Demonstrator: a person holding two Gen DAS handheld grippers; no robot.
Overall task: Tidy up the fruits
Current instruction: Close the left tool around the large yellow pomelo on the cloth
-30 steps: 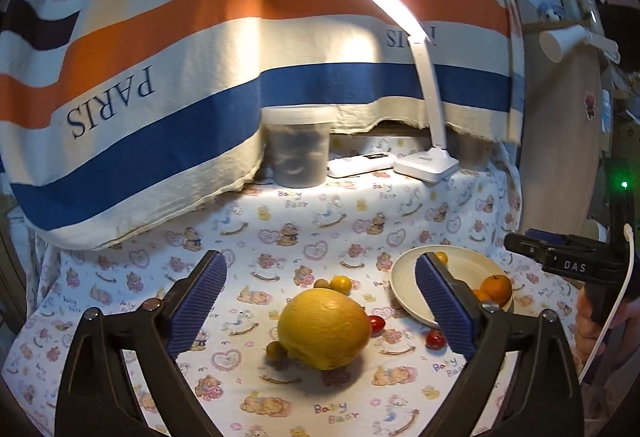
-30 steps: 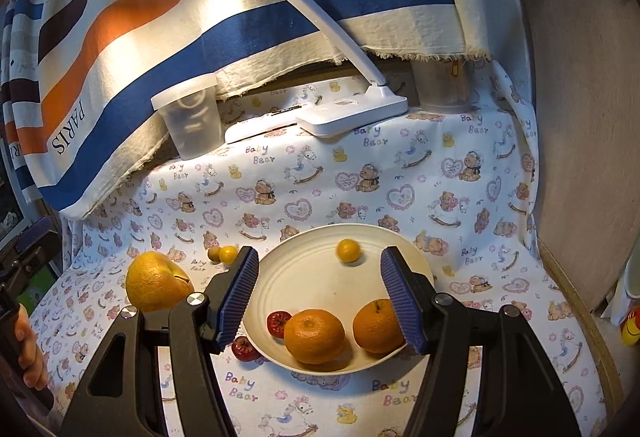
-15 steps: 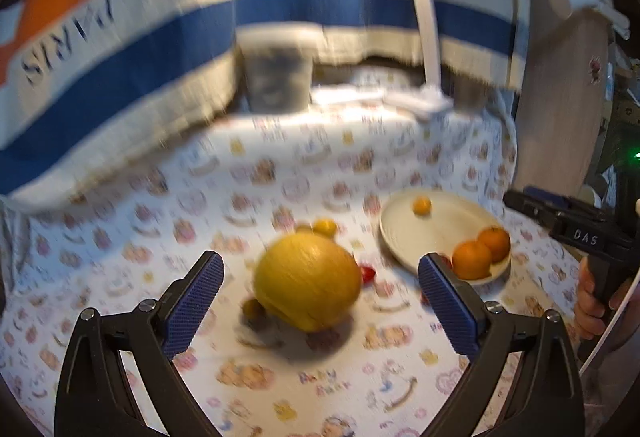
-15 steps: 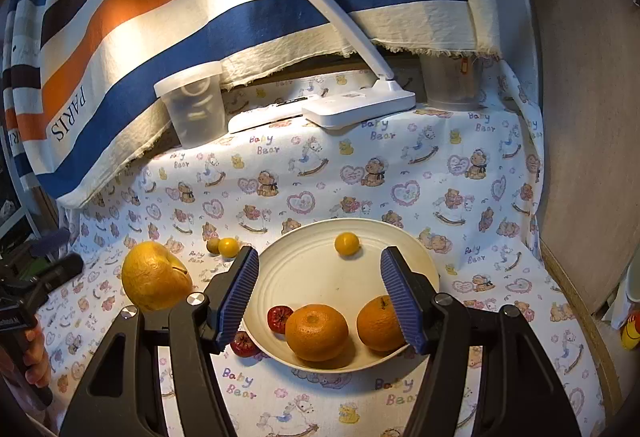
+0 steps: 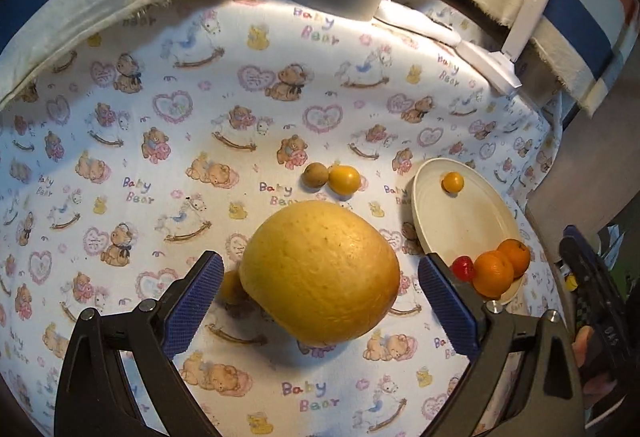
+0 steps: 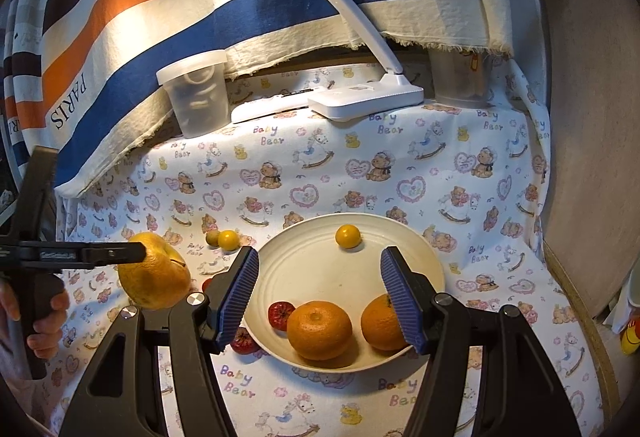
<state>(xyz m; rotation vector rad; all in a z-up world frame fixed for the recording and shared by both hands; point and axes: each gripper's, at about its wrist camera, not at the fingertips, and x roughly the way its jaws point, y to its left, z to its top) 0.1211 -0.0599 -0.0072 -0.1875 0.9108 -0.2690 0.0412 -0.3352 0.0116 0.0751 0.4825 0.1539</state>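
A large yellow pomelo (image 5: 320, 271) lies on the bear-print cloth; it also shows in the right wrist view (image 6: 154, 271). My left gripper (image 5: 320, 301) is open with its jaws on either side of the pomelo, not touching. A cream plate (image 6: 312, 269) holds two oranges (image 6: 319, 329), a small yellow fruit (image 6: 348, 236) and a red fruit (image 6: 280, 315). My right gripper (image 6: 318, 295) is open and empty over the plate's near side. Two small yellow-brown fruits (image 5: 332, 177) lie beyond the pomelo. Another small fruit (image 5: 230, 285) lies at its left.
A red fruit (image 6: 244, 341) lies just outside the plate's left rim. At the back stand a clear plastic tub (image 6: 196, 93), a white desk lamp (image 6: 366, 99) and a striped hanging cloth (image 6: 160, 17). A wooden panel (image 6: 592, 117) bounds the right side.
My left gripper has moved forward and down over the pomelo, which now sits between its open jaws. The right gripper has hardly moved.
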